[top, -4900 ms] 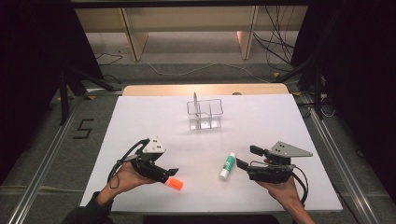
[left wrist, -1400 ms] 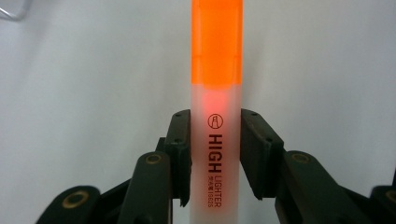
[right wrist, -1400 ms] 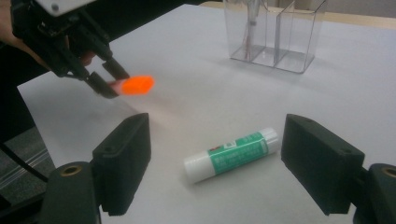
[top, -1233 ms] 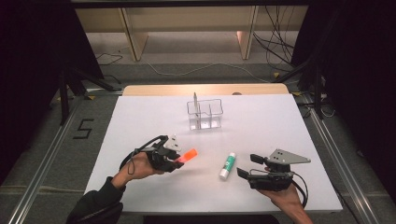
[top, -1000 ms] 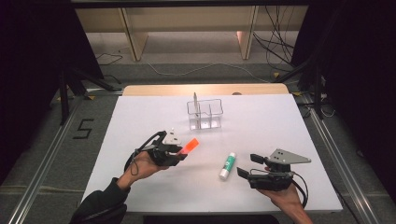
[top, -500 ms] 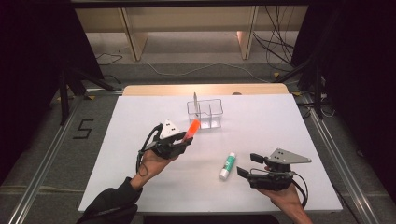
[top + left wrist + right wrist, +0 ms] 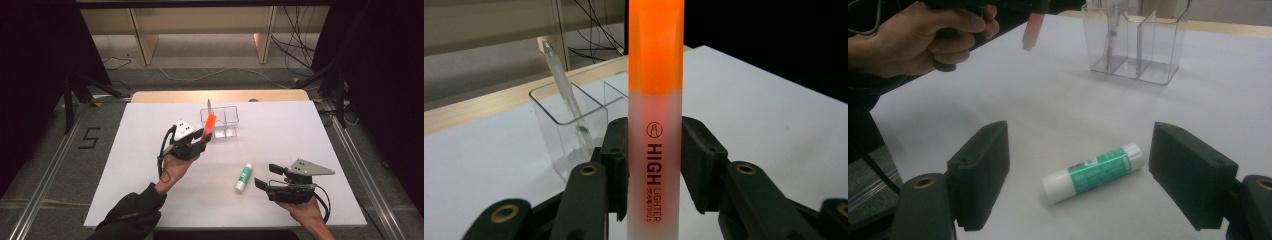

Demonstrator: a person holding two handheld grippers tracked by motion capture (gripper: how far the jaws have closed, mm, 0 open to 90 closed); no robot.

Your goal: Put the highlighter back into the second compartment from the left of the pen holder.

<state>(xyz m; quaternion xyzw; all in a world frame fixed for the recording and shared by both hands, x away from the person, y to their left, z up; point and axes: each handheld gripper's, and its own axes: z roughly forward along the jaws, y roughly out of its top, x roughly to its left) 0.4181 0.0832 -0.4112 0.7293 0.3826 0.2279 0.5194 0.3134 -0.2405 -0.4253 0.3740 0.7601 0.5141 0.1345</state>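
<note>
Left tongs (image 7: 200, 142) clamp an orange highlighter (image 7: 209, 124) upright, held beside the clear organizer (image 7: 227, 120), not yet dropped in; right tongs (image 7: 270, 184) rest apart near a glue stick (image 7: 244, 177) lying on the surface (image 7: 300, 135), apparently next.

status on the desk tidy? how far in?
Done: a clear pen stands in the clear plastic organizer. In hand: left gripper clamps the orange highlighter upright beside the organizer. Left: the green-and-white glue stick lies before the open right gripper.
</note>
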